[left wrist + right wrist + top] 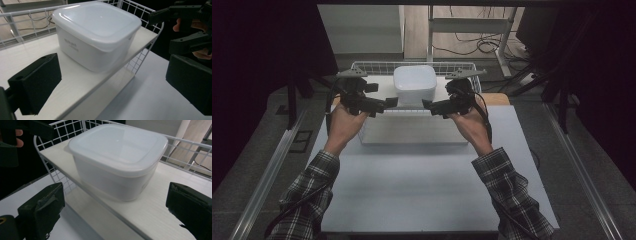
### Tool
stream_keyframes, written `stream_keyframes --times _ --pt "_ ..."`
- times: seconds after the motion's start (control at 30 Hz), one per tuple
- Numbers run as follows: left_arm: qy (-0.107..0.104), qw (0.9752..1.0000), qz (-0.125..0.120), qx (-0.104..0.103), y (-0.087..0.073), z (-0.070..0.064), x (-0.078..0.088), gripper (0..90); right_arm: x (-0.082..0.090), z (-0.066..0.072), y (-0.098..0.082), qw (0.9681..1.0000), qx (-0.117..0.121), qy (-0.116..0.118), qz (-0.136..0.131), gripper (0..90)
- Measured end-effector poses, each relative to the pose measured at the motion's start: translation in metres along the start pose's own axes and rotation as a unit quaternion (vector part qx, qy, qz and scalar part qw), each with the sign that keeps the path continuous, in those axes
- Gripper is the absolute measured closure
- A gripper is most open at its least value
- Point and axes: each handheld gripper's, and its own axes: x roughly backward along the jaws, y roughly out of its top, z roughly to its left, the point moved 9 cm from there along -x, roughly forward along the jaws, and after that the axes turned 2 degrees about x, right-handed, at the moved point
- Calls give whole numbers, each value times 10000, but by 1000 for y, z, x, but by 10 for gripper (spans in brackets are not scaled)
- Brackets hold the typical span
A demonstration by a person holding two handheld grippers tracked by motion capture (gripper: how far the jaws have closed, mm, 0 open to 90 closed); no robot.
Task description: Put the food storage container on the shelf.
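A white lidded plastic container (414,82) (97,30) (117,157) stands on a pale shelf board (30,50) (155,205) inside a white wire rack (362,65). My left gripper (387,104) (113,87) is open just in front of the container's left front corner, with nothing between its jaws. My right gripper (428,106) (113,212) is open at the right front corner, also holding nothing. Both point inward at the container without touching it. The right gripper (172,30) also appears at the top right of the left gripper view.
A lower white board (412,131) lies under the rack's front edge on the white table top (422,195). Wire walls (140,10) (62,130) ring the shelf's back and sides. Behind stand a desk frame (472,25) and floor cables (484,45).
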Motion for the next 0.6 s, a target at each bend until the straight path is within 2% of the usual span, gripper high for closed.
stream_keyframes --times 0.23,0.4,0.6 --pt "-436 9990 11 35 -24 -16 4 0 9 12 -17 9998 128 165 -6 11" --pt "-767 9970 -9 118 -46 -29 7 1 17 20 -30 9995 136 294 -49 10" --pt "-867 9961 42 135 -73 -38 6 0 25 31 -53 9989 151 441 -2 8"
